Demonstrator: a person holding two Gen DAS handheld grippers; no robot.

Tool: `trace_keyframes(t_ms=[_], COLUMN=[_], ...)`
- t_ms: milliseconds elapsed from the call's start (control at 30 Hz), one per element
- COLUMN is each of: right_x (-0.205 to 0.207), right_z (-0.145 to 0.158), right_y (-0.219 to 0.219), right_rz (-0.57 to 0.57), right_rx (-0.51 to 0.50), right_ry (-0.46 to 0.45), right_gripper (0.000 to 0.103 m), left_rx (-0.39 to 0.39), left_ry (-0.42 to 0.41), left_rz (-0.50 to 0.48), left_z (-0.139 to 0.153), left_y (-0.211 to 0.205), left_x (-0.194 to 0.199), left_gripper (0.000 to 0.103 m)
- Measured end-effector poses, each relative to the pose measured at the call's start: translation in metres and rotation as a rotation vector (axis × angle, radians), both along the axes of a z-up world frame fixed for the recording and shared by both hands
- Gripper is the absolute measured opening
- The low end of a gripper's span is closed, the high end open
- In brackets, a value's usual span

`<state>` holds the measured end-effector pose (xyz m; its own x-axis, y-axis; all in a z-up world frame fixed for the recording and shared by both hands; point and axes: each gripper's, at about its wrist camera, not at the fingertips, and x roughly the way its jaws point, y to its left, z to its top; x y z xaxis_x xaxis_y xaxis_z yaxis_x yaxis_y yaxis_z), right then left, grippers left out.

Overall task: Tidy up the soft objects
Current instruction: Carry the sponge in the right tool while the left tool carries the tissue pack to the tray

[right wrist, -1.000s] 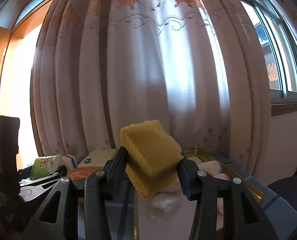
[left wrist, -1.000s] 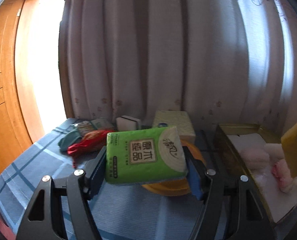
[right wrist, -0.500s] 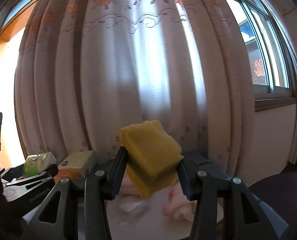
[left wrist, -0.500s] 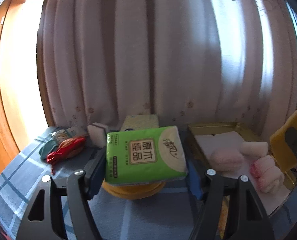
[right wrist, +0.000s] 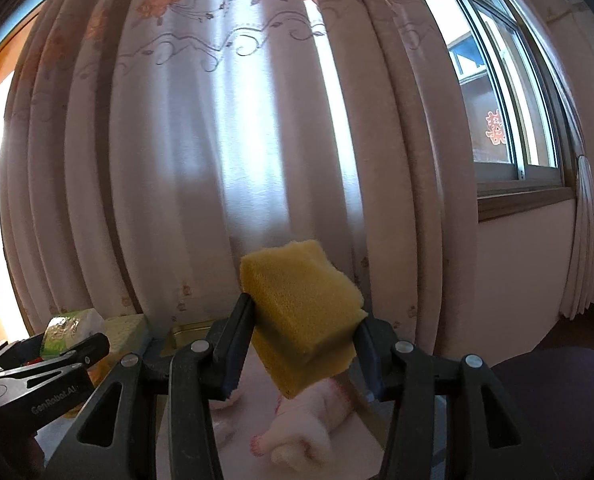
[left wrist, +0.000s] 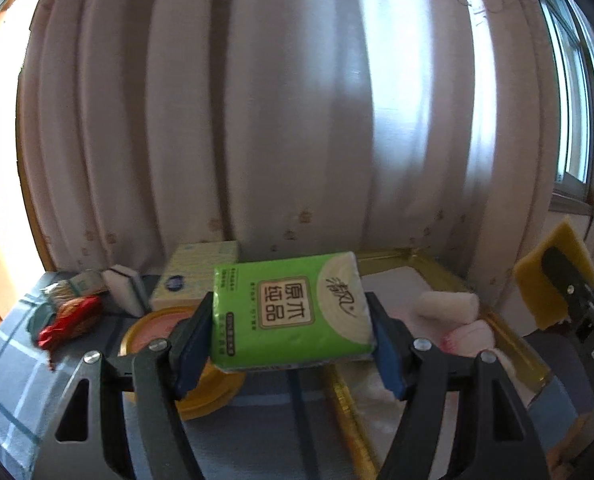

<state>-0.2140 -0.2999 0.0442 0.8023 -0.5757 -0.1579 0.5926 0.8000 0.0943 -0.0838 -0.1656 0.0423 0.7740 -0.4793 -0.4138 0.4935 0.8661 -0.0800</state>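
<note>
Where the checked cloth (left wrist: 5, 376) meets the curtain (left wrist: 297, 120), a brush (left wrist: 73, 285) and a red bundle (left wrist: 70, 320) lie at far left in the left wrist view, with a white sponge (left wrist: 123, 288) just beside them. Next comes a pale tissue box (left wrist: 199, 276) against the curtain, and in front of it a round orange lid (left wrist: 157, 330) lying flat on the cloth. The left gripper (left wrist: 293, 340) pinches a green tissue pack (left wrist: 289, 308) by its two short ends, its printed face toward the camera, held in the air above the near edge of the lid and the left rim of the gold tray (left wrist: 509, 344). The tray sits to the right on the cloth, lined white, with pale pink rolled towels (left wrist: 449, 306) inside it. At far right the right gripper (left wrist: 553, 300) shows side-on, above the tray's right end.

In the right wrist view, the left gripper (right wrist: 69, 344) and its pack (right wrist: 63, 330) appear at far left, the tissue box (right wrist: 127, 330) behind. At centre the right gripper (right wrist: 303, 344) clamps a yellow sponge (right wrist: 301, 312), tilted, its blue pads (right wrist: 233, 354) pressing both sides. It hangs over the tray (right wrist: 185, 330), above a rolled towel (right wrist: 317, 420) lying there. A window (right wrist: 505, 100) shows at right beyond the curtain (right wrist: 217, 160).
</note>
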Motion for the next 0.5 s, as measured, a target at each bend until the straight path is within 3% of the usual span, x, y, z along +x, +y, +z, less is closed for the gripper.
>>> trace_keyframes(t_ms=[233, 500], right_x=[0.015, 0.057], right_z=[0.017, 0.028], right_y=[-0.015, -0.044], right_rz=[-0.013, 0.065], right_rx=[-0.021, 0.020], right_ry=[0.029, 0.134], right_gripper=[0.050, 0.051], left_rx=[0.026, 0.055], left_ry=[0.045, 0.125], left_rz=[-0.053, -0.125], left_z=[0.002, -0.005], left_y=[-0.034, -0.066], left_x=[0.005, 0.010], left_gripper=[0.070, 0.070])
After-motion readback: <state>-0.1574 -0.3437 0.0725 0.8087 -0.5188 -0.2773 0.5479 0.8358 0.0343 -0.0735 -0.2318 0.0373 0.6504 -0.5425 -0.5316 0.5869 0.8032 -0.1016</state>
